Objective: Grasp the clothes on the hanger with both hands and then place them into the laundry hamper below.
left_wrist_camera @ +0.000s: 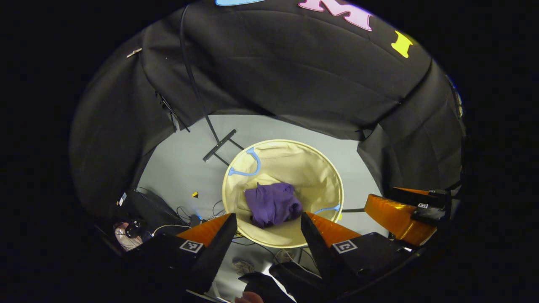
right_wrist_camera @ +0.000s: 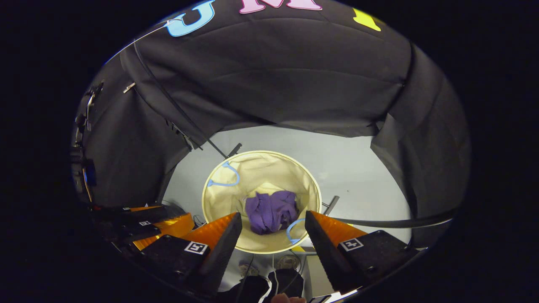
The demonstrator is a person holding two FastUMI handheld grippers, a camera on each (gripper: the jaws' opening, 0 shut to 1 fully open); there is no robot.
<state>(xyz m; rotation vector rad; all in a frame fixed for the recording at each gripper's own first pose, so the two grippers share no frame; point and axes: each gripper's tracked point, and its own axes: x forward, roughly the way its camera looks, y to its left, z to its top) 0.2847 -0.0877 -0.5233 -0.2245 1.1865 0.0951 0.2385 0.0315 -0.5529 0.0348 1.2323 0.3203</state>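
Note:
A crumpled purple garment (left_wrist_camera: 273,203) (right_wrist_camera: 271,211) lies at the bottom of a round cream laundry hamper (left_wrist_camera: 307,168) (right_wrist_camera: 261,168) with blue handles. My left gripper (left_wrist_camera: 269,221) hangs above the hamper's near rim, open, with nothing between its fingers. My right gripper (right_wrist_camera: 273,219) also hovers above the near rim, open and empty. In the left gripper view the right gripper (left_wrist_camera: 404,210) shows at the right edge. The left gripper (right_wrist_camera: 143,225) appears at the lower left of the right gripper view.
The hamper stands on a pale grey floor (left_wrist_camera: 185,168). A black stand base (left_wrist_camera: 219,145) with a pole rises behind the hamper. Cables and dark equipment (left_wrist_camera: 147,210) lie at the left. A dark rail (right_wrist_camera: 379,221) crosses at the right. Shoes (right_wrist_camera: 288,261) show below.

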